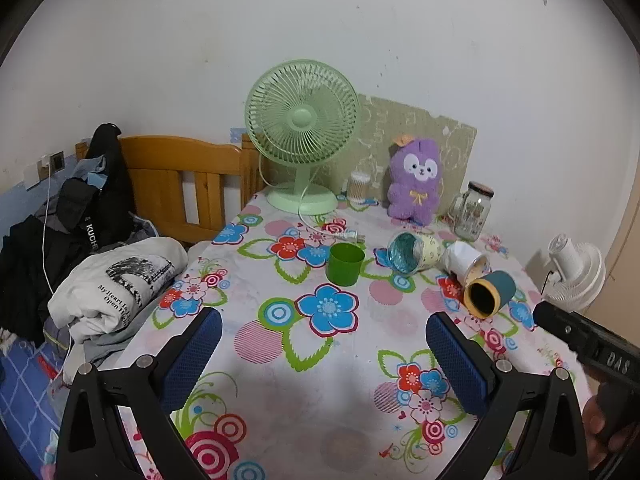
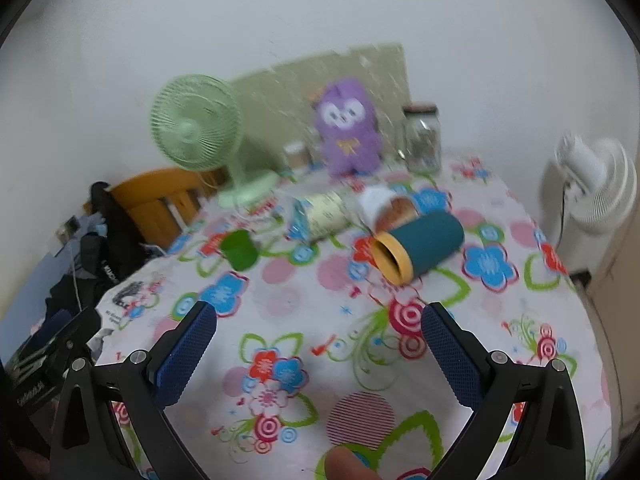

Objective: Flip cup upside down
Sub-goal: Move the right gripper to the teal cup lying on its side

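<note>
A green cup point(image 1: 345, 264) stands upright with its mouth up on the flowered tablecloth point(image 1: 320, 400); it also shows in the blurred right wrist view point(image 2: 239, 249). Three cups lie on their sides to its right: a pale one with a blue inside point(image 1: 412, 252), a white one point(image 1: 466, 260), and a teal one with a yellow rim point(image 1: 490, 289) point(image 2: 420, 248). My left gripper point(image 1: 324, 328) is open and empty, short of the green cup. My right gripper point(image 2: 319, 322) is open and empty, short of the teal cup.
A green desk fan point(image 1: 302, 136), a purple plush toy point(image 1: 416, 180), a glass jar point(image 1: 472, 210) and a small swab container point(image 1: 358, 187) stand along the back. A white fan point(image 1: 576, 272) stands off the table's right. Clothes point(image 1: 116, 280) and a wooden bed frame point(image 1: 180, 176) lie left.
</note>
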The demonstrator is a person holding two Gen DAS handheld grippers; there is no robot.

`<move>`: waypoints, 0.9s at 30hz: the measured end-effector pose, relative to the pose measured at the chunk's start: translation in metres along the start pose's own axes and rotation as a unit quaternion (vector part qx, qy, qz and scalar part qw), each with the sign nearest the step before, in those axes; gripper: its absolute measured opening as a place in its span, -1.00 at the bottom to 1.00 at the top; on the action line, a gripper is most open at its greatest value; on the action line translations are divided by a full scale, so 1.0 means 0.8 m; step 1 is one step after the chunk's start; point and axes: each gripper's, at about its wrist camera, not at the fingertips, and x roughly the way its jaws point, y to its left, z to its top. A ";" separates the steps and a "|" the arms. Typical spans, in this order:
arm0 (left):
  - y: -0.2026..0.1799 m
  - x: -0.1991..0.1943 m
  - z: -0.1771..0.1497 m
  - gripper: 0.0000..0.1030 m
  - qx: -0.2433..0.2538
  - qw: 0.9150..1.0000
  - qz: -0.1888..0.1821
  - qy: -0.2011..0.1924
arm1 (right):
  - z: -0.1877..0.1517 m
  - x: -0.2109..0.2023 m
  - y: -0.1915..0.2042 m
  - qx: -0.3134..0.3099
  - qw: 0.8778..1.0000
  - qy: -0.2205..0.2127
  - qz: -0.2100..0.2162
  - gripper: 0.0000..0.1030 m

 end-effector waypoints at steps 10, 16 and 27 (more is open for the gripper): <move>-0.024 0.051 0.021 1.00 0.038 0.999 -0.010 0.019 | 0.041 0.060 -0.049 0.055 0.994 0.053 -0.076 1.00; -0.049 0.097 0.044 1.00 0.058 0.998 -0.022 0.032 | 0.065 0.111 -0.089 0.131 0.982 0.088 -0.108 1.00; -0.090 0.136 0.070 1.00 0.087 0.995 -0.040 0.029 | 0.086 0.194 -0.154 0.237 0.949 0.133 -0.162 1.00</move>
